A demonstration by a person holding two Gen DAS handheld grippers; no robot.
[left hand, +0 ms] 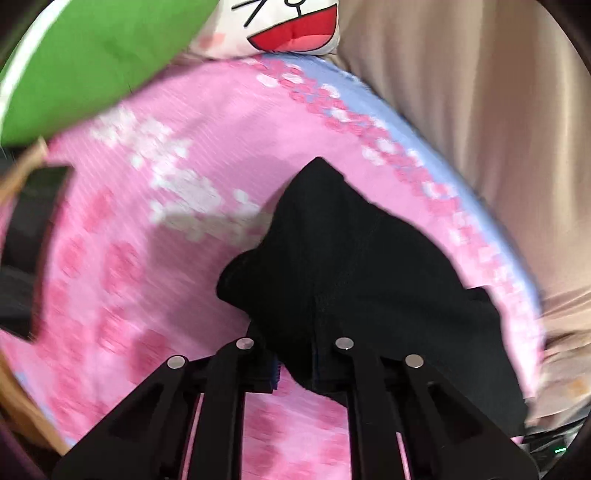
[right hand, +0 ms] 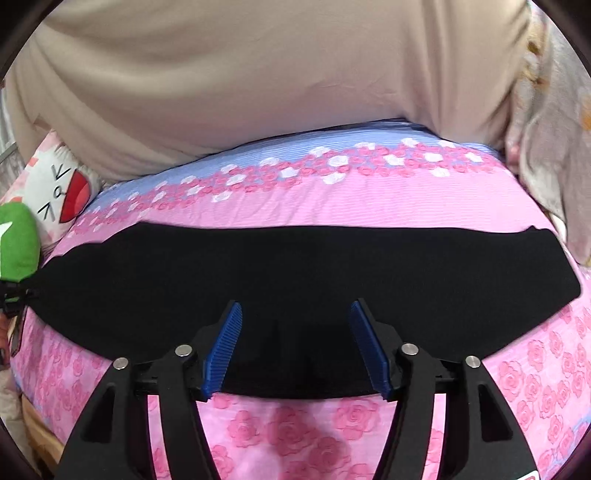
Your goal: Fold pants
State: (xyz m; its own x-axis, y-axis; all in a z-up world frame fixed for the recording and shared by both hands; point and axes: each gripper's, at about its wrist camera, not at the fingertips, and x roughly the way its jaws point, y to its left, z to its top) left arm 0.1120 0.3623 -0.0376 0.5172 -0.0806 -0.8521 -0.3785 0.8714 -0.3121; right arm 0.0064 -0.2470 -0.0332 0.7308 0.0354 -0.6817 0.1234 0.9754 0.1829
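The left hand-held gripper is clamped on a bunched end of the black fabric pants, which rise from between its closed fingers and trail ahead and to its right over the bed's pink sheet with rose print and a blue border. That view is motion-blurred. Ahead and to its left lie a green plush cushion and a white cartoon-face pillow with a red mouth; a beige curtain hangs to its right.

The right hand-held gripper stands with its fingers spread, the blue ribbed pads apart and holding nothing. The pants lie flat in a long band across the bed directly in front of and beneath its fingertips, reaching far to both sides.
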